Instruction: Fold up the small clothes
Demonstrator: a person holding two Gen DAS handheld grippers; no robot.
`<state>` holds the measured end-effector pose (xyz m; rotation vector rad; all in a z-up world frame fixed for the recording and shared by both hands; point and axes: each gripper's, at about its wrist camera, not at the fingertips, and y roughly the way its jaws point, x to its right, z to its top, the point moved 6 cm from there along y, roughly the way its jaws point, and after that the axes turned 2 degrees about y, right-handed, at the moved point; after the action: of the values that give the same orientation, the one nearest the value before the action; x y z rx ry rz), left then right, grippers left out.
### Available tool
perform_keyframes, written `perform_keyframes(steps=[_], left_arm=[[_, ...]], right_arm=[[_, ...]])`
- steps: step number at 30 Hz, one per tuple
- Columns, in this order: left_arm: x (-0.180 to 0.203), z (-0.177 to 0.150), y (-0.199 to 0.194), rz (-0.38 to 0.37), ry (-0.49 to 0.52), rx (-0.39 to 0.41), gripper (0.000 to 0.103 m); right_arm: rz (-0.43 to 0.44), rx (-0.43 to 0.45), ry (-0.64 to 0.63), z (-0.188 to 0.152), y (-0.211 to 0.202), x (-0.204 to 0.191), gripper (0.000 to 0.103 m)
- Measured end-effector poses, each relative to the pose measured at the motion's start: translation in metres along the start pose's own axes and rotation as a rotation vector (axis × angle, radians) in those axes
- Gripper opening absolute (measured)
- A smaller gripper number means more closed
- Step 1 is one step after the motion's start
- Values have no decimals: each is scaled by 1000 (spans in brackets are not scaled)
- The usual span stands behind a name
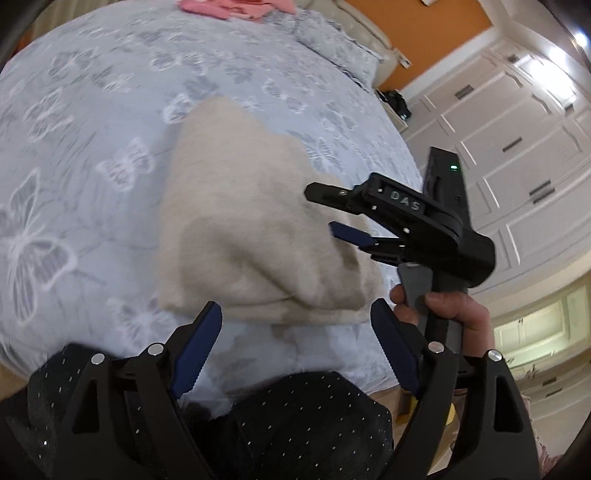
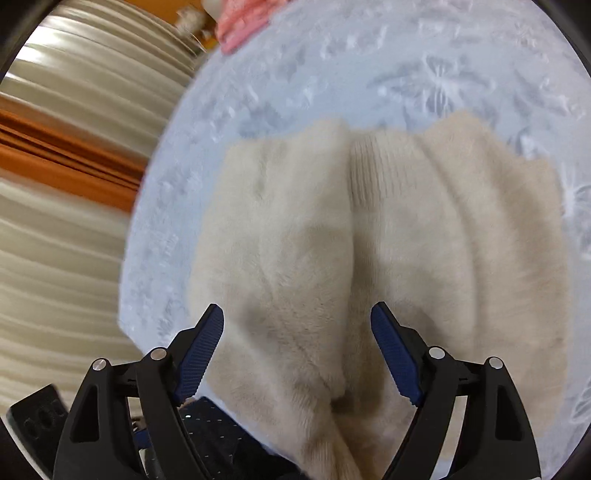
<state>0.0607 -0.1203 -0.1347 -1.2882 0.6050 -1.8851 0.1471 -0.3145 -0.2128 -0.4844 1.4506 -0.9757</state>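
A cream fuzzy sweater [image 1: 243, 229] lies partly folded on a pale blue butterfly bedspread [image 1: 92, 147]. My left gripper [image 1: 295, 332] is open and empty, above the garment's near edge. My right gripper shows in the left wrist view [image 1: 325, 210], open, over the sweater's right side, held by a hand [image 1: 443, 306]. In the right wrist view the right gripper [image 2: 297, 339] is open and empty above the sweater [image 2: 369, 240], whose ribbed cuff [image 2: 369, 173] lies along the middle between two folded halves.
Pink clothes [image 1: 236, 7] lie at the bed's far edge, also in the right wrist view [image 2: 240, 26]. A white wardrobe [image 1: 517, 140] stands right of the bed, and curtains [image 2: 74, 221] on the other side. The person's dark dotted trousers [image 1: 295, 417] are at the near bed edge.
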Motion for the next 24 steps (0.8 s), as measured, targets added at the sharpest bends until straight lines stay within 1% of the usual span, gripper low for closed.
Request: perform_keyframes(steps=[1, 2, 3, 5, 6, 7, 8, 9, 10, 11, 12, 13, 14, 16, 17, 18, 20, 22, 23, 24], left_arm=[[-3, 0, -1, -1, -15, -6, 80], [-7, -1, -6, -3, -22, -9, 80], [-10, -2, -9, -2, -26, -11, 80], [-12, -2, -12, 1, -29, -10, 80], [-13, 0, -15, -1, -29, -4, 80], [-15, 0, -16, -1, -30, 1, 80], [-16, 1, -19, -1, -31, 5, 81], [-18, 1, -20, -4, -32, 7, 81], [-21, 3, -19, -6, -35, 4, 83], [-23, 3, -18, -9, -36, -1, 83], [-25, 2, -14, -10, -38, -10, 83], [-26, 1, -11, -7, -41, -18, 83], [-28, -1, -5, -7, -49, -31, 83], [-28, -2, 2, -9, -70, -54, 83], [-26, -2, 2, -17, -77, -54, 83], [-24, -2, 1, -19, -79, -47, 83], [-21, -1, -4, -21, -77, -22, 85], [-22, -2, -3, -16, -71, -30, 86], [-23, -4, -1, -8, -68, -42, 86], [-24, -5, 0, 0, -67, -51, 86]], right_arm=[[15, -4, -2, -2, 5, 0, 56], [53, -20, 15, -3, 8, -1, 11], [72, 1, 32, 0, 2, -2, 13], [120, 120, 4, 9, -39, -14, 12], [120, 160, -14, 11, -59, -16, 11], [90, 207, -42, 10, -84, -16, 11], [49, 227, -57, 7, -96, -11, 12], [0, 234, -66, 3, -103, -2, 14], [-66, 208, -75, -3, -98, 15, 16], [-102, 170, -68, -7, -87, 29, 25], [-146, 111, -48, -13, -71, 47, 34], [-180, 68, -23, -18, -58, 61, 35], [-139, 56, 7, -24, -52, 67, 35], [-86, 116, 41, -24, -60, 67, 48], [-67, 154, 62, -22, -64, 66, 61], [-65, 162, 74, -21, -65, 68, 70], [-65, 127, 89, -18, -56, 72, 74], [-58, 126, 91, -13, -42, 68, 74], [-36, 121, 97, -11, -39, 65, 62], [-1, 109, 109, -9, -36, 62, 26]])
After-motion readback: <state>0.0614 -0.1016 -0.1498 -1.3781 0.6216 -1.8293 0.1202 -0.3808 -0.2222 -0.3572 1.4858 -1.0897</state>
